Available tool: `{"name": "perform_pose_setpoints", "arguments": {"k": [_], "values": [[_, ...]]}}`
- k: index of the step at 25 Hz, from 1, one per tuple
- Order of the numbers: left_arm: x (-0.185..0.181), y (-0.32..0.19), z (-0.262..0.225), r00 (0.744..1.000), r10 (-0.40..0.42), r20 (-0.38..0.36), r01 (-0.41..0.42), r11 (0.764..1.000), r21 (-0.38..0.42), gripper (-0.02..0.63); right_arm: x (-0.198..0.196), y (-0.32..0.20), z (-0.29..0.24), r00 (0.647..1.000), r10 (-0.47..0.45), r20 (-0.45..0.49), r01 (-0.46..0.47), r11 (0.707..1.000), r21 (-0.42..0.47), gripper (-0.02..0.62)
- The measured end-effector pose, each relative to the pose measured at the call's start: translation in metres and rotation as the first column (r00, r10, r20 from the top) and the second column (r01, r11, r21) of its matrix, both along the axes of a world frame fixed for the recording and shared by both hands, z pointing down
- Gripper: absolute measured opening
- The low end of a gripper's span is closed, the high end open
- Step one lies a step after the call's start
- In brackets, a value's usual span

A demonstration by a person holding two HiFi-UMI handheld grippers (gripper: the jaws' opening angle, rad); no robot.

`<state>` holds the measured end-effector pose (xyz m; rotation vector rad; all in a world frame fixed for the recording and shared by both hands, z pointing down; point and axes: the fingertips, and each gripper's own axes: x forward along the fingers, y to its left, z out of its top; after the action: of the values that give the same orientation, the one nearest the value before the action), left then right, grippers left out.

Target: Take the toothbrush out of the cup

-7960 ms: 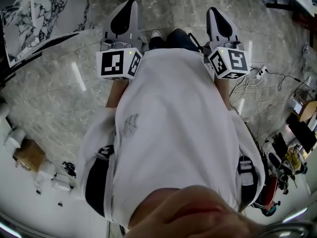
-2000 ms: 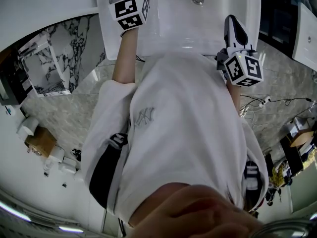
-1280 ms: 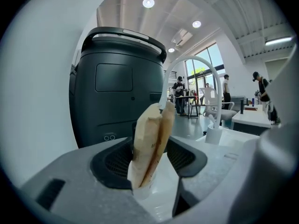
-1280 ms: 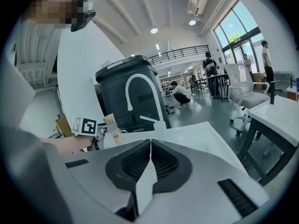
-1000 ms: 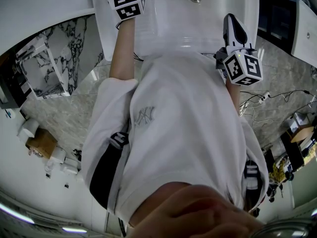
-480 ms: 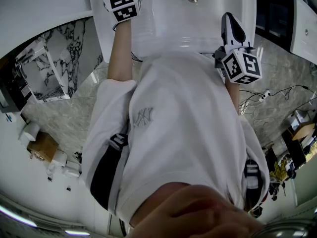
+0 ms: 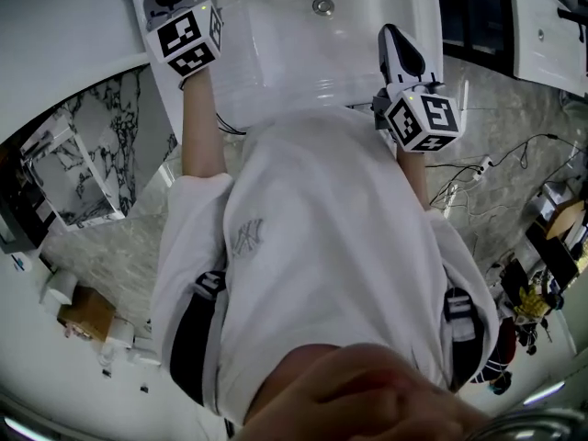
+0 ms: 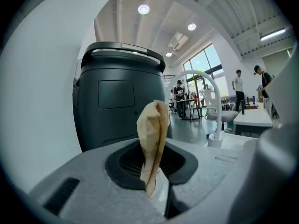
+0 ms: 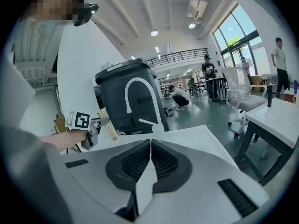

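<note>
Now: left tongs [image 8: 156, 183] clenched on the toothbrush [image 8: 153, 134]; the jaws have just been closing, and its tan length is pinched low between them. Long axis near upright, the free end standing above the tongs. The right gripper view shows it at the bench's [image 9: 187, 139] far left end, before the dark bin [image 9: 126, 92]. Right tongs [image 9: 148, 169] clenched, empty, well apart by the sink's [image 7: 276, 49] near right corner. Cup not made out in any view. Judgement: the left hand owns the move; the pull should run up along the shaft.
</note>
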<state>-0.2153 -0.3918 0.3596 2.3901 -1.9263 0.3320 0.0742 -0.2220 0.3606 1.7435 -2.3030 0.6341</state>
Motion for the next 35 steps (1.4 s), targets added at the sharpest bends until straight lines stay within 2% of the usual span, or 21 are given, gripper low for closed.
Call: {"name": "perform_pose_setpoints", "arguments": {"k": [5,14,19,28,35], "values": [[-0.006,0.016,-0.026,1.0,-0.01,0.003,0.009,0.999,0.041,0.064,0.002,0.009,-0.001,1.0,-0.001,0.003,0.001,1.0,0.0,0.015],[0.003,0.031,-0.074,0.999,0.002,-0.053,0.005,0.992,0.126,0.063,0.02,0.01,-0.014,1.0,0.012,0.004,-0.013,0.999,0.033,0.015],[0.004,0.048,-0.095,0.996,0.03,-0.08,-0.018,0.988,0.151,0.063,0.028,0.022,-0.016,0.999,0.041,0.011,-0.041,0.998,0.04,0.015],[0.012,0.077,-0.132,0.988,0.081,-0.135,-0.051,0.975,0.217,0.061,0.061,0.038,-0.034,0.994,0.099,-0.038,-0.096,0.992,0.087,0.015],[0.012,0.091,-0.142,0.98,0.109,-0.166,-0.07,0.972,0.226,0.061,0.078,0.04,-0.043,0.99,0.126,-0.059,-0.12,0.987,0.109,0.015]]}}
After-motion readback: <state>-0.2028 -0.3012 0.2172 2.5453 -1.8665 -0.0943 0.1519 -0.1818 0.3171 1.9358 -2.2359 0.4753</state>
